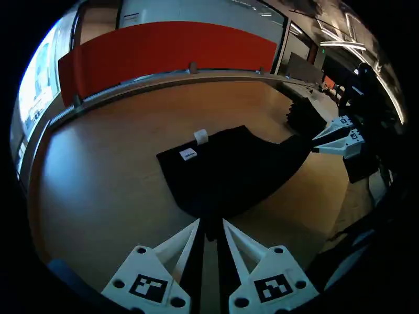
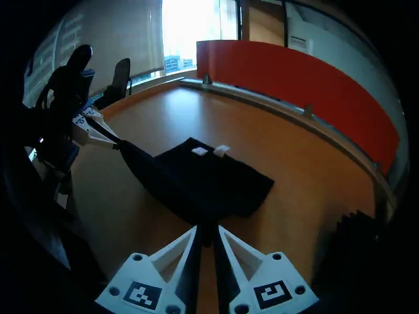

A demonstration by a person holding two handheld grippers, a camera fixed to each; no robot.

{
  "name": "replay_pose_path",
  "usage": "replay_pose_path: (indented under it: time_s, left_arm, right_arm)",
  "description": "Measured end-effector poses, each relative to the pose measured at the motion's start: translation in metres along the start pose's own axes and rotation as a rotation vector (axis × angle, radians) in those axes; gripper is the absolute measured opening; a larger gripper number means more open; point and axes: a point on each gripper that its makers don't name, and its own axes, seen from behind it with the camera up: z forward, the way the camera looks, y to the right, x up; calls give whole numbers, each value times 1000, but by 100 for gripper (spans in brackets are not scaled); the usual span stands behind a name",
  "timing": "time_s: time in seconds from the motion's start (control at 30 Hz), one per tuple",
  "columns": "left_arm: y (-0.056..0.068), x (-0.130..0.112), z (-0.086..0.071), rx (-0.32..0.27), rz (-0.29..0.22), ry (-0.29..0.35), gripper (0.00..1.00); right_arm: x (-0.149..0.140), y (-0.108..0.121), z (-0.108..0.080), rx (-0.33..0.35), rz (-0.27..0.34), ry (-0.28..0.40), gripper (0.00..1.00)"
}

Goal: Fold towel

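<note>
A black towel (image 1: 230,170) lies on the wooden table (image 1: 105,172), with two white tags (image 1: 188,154) near its far edge. My left gripper (image 1: 211,230) is shut on the towel's near corner, lifting it slightly. In the left gripper view, the right gripper (image 1: 317,145) pinches another corner at the right side. In the right gripper view, the towel (image 2: 209,183) stretches from my right gripper (image 2: 208,233), shut on its near corner, to the left gripper (image 2: 116,144) farther off at the left. The edge between both grippers hangs taut above the table.
A red partition (image 1: 167,52) runs along the table's far edge. Office chairs (image 2: 78,68) stand at the left in the right gripper view, near a bright window (image 2: 199,31). A dark ridged object (image 1: 304,115) sits at the table's right side. Bare wood (image 2: 314,172) surrounds the towel.
</note>
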Motion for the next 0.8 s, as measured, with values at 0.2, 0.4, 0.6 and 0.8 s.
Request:
replay_pose_path:
  time_s: [0.2, 0.4, 0.6, 0.8]
  left_arm:
    - [3, 5, -11, 4, 5, 11, 15]
    - [7, 7, -20, 0, 9, 10, 15]
    - [11, 5, -26, -6, 5, 6, 15]
    - [14, 3, -29, -4, 4, 2, 15]
  right_arm:
    - [5, -4, -12, 4, -9, 2, 14]
    - [8, -8, -20, 11, -13, 1, 14]
    - [11, -11, -25, 16, -18, 0, 14]
    - [10, -13, -26, 23, -13, -4, 14]
